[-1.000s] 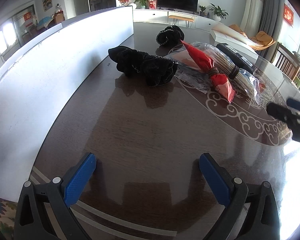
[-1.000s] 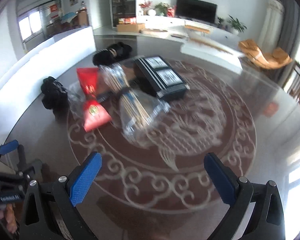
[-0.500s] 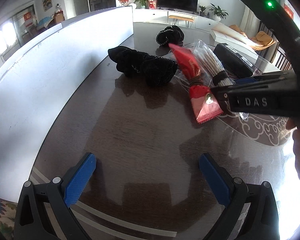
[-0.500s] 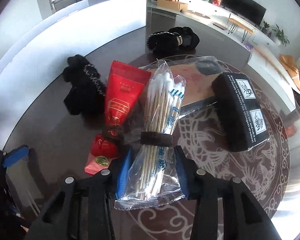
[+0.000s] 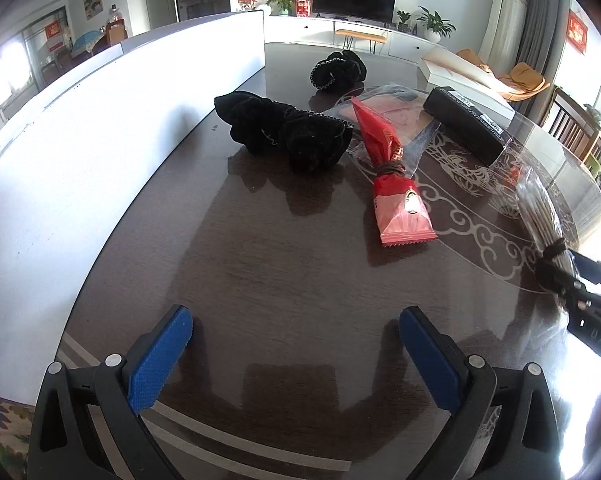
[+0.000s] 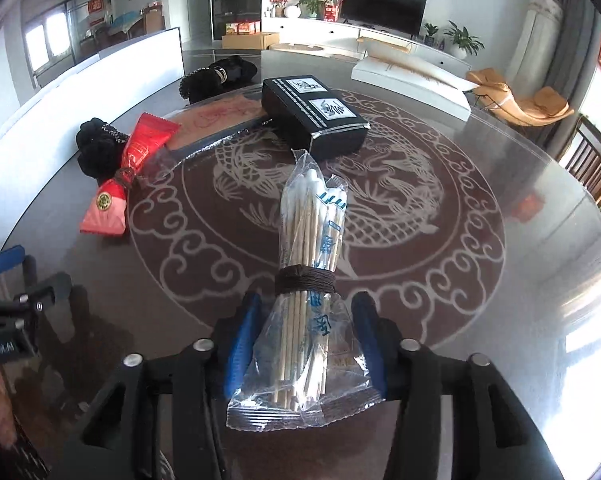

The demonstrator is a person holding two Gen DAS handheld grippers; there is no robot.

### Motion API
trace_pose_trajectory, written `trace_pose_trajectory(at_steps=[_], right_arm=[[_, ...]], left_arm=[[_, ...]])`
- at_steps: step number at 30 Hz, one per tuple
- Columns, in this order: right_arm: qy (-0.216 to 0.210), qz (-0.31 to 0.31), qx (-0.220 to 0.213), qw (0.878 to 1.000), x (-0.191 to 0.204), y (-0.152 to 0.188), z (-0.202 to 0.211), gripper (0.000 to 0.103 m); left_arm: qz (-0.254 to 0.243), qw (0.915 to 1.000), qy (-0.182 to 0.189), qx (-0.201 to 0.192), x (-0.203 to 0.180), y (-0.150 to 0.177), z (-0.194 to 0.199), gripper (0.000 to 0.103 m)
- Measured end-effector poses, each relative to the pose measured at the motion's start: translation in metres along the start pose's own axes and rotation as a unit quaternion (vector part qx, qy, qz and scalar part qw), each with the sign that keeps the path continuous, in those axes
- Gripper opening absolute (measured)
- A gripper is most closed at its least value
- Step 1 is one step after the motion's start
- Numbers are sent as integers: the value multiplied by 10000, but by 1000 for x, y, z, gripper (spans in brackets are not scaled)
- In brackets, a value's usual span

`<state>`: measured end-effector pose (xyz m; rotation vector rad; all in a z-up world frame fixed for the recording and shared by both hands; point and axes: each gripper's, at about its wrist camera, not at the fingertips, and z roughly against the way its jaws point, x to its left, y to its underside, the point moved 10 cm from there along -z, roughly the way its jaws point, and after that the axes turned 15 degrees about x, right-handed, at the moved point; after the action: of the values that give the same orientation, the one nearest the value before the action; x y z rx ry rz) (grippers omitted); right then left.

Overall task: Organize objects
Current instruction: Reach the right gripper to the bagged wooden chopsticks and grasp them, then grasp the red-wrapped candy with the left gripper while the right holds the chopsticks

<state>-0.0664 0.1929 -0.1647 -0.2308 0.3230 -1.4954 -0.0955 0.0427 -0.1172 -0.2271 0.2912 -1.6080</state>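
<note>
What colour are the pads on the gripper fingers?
Blue pads on black fingers, clearest in the left wrist view.

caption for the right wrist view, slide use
Right gripper, jaws opening, straddles a tied bag of cotton swabs on the glass table.

Bench: round, dark brown, glossy top with a pale dragon medallion ringed by cloud scrolls. A white upright panel borders its left edge. Lying directly on the bench: 2 black fabric scrunchies, 1 beside the panel and 1 farther back; a red snack packet cinched at its middle by a brown band, just beside the nearer scrunchie; a flat clear bag with a reddish insert (partly under the packet's far end); a black box with 2 white labels, on the medallion's far rim.
</note>
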Motion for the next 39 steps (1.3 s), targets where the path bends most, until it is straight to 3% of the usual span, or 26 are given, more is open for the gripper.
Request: trace_pose_trajectory(at_steps=[1,2,7,12,17,18,19,20,25,27,29,30,31,36,39], right_arm=[[-44,-51,-37,10000,-3,5,0,82],[-93,-105,-64,9999,-5,9,-1,93],[-287,-359,-40,9989,-10,9,-6,103],[-211,-293,-20,9993,-7,6,-10,103],[-211,-293,-20,9993,-7,6,-11,103],[-211,-293,-20,9993,-7,6,-11,103],[-211,-292,-19,9993,-7,6,-11,103],[-211,-292,-20,9993,-7,6,-11,103],[-211,-291,-20,9994,-7,5,-11,103],[-211,-291,-20,9994,-8,5,-11,103],[-210,-290,-20,9994,-8,5,-11,103],[-212,-290,-19,9994,-8,5,-11,103],[-212,-290,-19,9994,-8,5,-11,103],[-211,-289,-20,9994,-8,5,-11,103],[-212,-289,-20,9994,-8,5,-11,103]], left_arm=[[-7,10000,83,0,-1,0,0,103],[-12,9998,177,3,-2,0,1,103],[18,9972,728,173,-12,-11,2,103],[-63,9985,445,319,-27,-52,-10,103],[-219,9989,29,419,-42,-76,-26,83],[-323,9989,-97,321,-43,-78,-25,66],[-452,9988,-84,191,-46,-77,-21,41],[-570,9983,-56,123,-48,-74,-18,29],[-882,9960,97,136,-31,-26,0,27],[-878,9960,119,94,-20,-5,8,30],[-689,9974,166,126,-13,4,11,52],[-629,9975,243,190,-13,4,10,79],[-605,9976,301,168,-13,3,10,92],[-478,9988,19,131,-8,-2,0,95],[-534,9985,-37,122,-8,1,-2,103]])
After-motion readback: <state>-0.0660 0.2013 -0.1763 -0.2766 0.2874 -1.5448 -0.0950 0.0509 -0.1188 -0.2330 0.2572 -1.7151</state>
